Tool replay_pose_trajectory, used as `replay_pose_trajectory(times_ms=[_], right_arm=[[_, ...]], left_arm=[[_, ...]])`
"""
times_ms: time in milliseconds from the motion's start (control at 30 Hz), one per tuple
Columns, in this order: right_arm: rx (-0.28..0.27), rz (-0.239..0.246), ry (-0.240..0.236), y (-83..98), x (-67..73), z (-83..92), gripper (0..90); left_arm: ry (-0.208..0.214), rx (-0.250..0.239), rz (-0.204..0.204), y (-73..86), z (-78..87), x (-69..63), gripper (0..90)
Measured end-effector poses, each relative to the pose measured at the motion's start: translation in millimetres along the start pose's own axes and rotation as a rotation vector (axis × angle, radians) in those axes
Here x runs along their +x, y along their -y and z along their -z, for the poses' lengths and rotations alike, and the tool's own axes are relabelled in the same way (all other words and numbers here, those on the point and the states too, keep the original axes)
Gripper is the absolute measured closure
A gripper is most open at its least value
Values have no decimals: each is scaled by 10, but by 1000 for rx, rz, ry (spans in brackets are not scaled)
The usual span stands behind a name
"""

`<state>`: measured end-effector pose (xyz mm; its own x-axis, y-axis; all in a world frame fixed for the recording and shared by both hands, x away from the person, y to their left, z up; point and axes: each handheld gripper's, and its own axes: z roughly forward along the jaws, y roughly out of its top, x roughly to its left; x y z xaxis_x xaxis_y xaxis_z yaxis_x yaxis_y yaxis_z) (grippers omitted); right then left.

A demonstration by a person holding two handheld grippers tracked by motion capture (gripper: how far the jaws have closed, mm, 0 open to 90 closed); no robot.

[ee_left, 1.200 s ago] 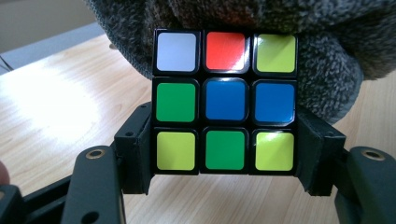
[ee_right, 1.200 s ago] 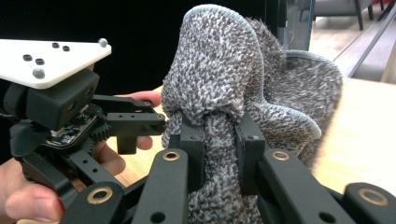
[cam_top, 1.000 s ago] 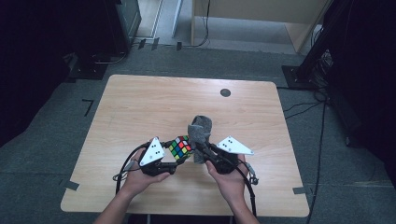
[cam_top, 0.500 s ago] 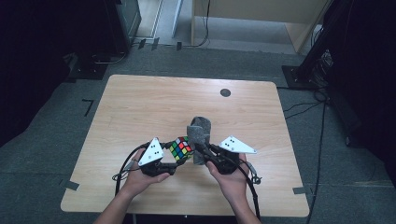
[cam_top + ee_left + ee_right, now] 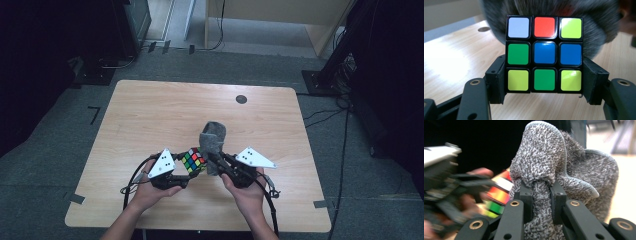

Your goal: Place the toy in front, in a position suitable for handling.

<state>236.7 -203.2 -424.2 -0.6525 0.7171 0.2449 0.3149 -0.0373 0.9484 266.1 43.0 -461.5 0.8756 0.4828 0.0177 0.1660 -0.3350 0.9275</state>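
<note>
A scrambled colour cube [image 5: 193, 160] [image 5: 544, 53] is clamped between the jaws of my left gripper [image 5: 192, 172] [image 5: 544, 82], held just above the wooden table [image 5: 150, 115] near its front middle. Its facing side has a blue centre with green, yellow, red and white squares. My right gripper [image 5: 212, 160] [image 5: 541, 195] is shut on a grey knitted cloth [image 5: 212, 141] [image 5: 554, 167], pinching a fold so that the rest stands up above the jaws. The cloth is pressed against the cube's right side. In the right gripper view the cube [image 5: 499, 195] and the left gripper [image 5: 446, 177] appear blurred at left.
A small round dark hole [image 5: 241, 99] sits in the table's far right part. Cables [image 5: 132, 182] trail from both grippers toward the front edge. A dark carpeted floor surrounds the table, with black equipment stands [image 5: 325, 80] and cables at the back right.
</note>
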Motion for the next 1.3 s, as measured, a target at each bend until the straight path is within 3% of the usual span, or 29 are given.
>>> replay_pose_trajectory(times_ms=[100,167,267,333,400,500,567,700,800,900,967,1100,1167,1200,1233,1300], right_arm=[[6,26,-6,-3,42,-20,772],[14,33,31,47,-4,-39,772],[43,4,105,137,-133,-38,772],[39,-19,108,150,-152,-20,772],[15,-6,87,116,-80,-5,772],[-3,64,45,59,64,-14,771],[2,100,67,72,70,-30,770],[45,29,140,158,-112,-27,771],[29,19,109,143,-78,-4,770],[10,65,53,86,70,-14,770],[14,81,60,78,87,-27,769],[44,14,118,147,-84,-19,770],[42,-9,107,149,-96,-3,770],[31,12,81,111,0,-2,769],[31,12,81,111,0,-2,769],[32,66,78,70,119,-12,767]], left_arm=[[6,-4,-14,-4,1,-22,345],[0,-11,-21,-7,21,-17,345],[1,-24,0,-8,47,19,345],[7,-13,9,-3,37,28,345],[1,10,-7,10,4,3,345],[7,17,-13,7,-27,-33,345],[13,9,2,-4,-23,-37,345],[15,-3,11,3,-10,-18,345],[0,14,-2,14,-32,-25,345],[0,20,-6,18,-41,-40,345],[3,13,-2,6,-20,-34,345],[13,-8,21,-2,3,-6,345],[12,5,15,7,-21,-17,345],[8,16,5,11,-37,-30,345],[3,28,-6,13,-52,-44,345],[4,33,-8,17,-67,-64,344]])
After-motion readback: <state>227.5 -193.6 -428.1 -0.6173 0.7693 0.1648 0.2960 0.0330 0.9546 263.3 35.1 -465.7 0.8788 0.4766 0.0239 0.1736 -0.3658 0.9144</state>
